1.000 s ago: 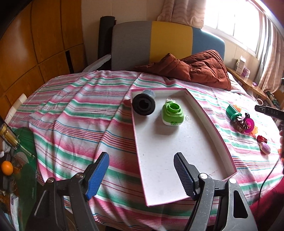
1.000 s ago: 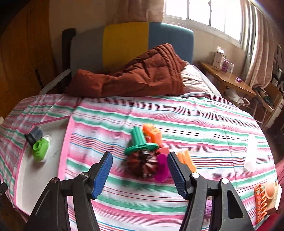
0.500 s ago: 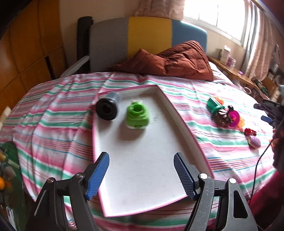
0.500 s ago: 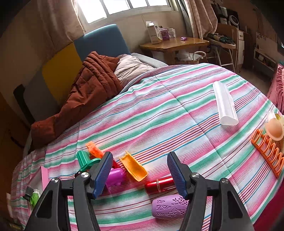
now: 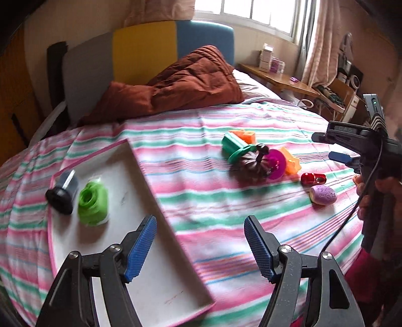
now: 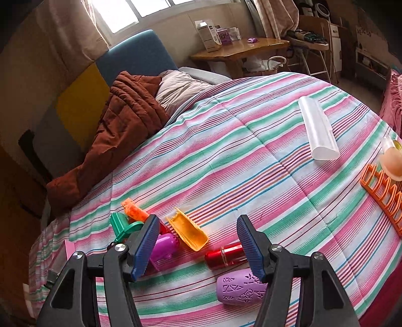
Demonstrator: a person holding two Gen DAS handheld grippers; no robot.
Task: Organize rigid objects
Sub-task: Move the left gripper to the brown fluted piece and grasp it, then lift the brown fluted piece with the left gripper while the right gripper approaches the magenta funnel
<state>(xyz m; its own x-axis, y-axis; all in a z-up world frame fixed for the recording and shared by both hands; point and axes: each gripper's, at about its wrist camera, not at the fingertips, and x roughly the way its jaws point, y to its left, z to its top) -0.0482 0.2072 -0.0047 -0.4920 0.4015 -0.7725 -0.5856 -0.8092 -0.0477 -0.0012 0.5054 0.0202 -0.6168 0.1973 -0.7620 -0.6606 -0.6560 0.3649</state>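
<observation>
A bed fills both views, covered by a striped quilt (image 5: pixel 201 196) in pink, green and white. At its far end stands a padded headboard (image 5: pixel 140 52) in 3 panels, grey, yellow and blue, with a crumpled rust-brown duvet (image 5: pixel 176 88) heaped against it. Behind, a curtained window (image 5: pixel 253 12) lets in daylight, and a wooden bedside table (image 6: pixel 238 49) carries small boxes.

On the left of the quilt lies a shallow white tray (image 5: pixel 155 251) with a pink rim; inside it, at the far end, a black cylinder (image 5: pixel 62 193) and a green plastic piece (image 5: pixel 93 201) sit side by side. To the right, on the bare quilt, a cluster of small toys (image 5: pixel 253 158) lies together: green, orange, dark brown and magenta pieces. Nearer, a red bottle (image 6: pixel 226 255) and a purple patterned capsule (image 6: pixel 238 289) lie close together. Further right are a clear plastic tube (image 6: pixel 317 128) and an orange rack (image 6: pixel 384 191).

The left gripper (image 5: pixel 199 249) hangs over the tray's near right edge; its jaws have just closed a little yet stand apart with nothing between them. The right gripper (image 6: pixel 198 242) hovers above the red bottle, jaws spread and empty.
</observation>
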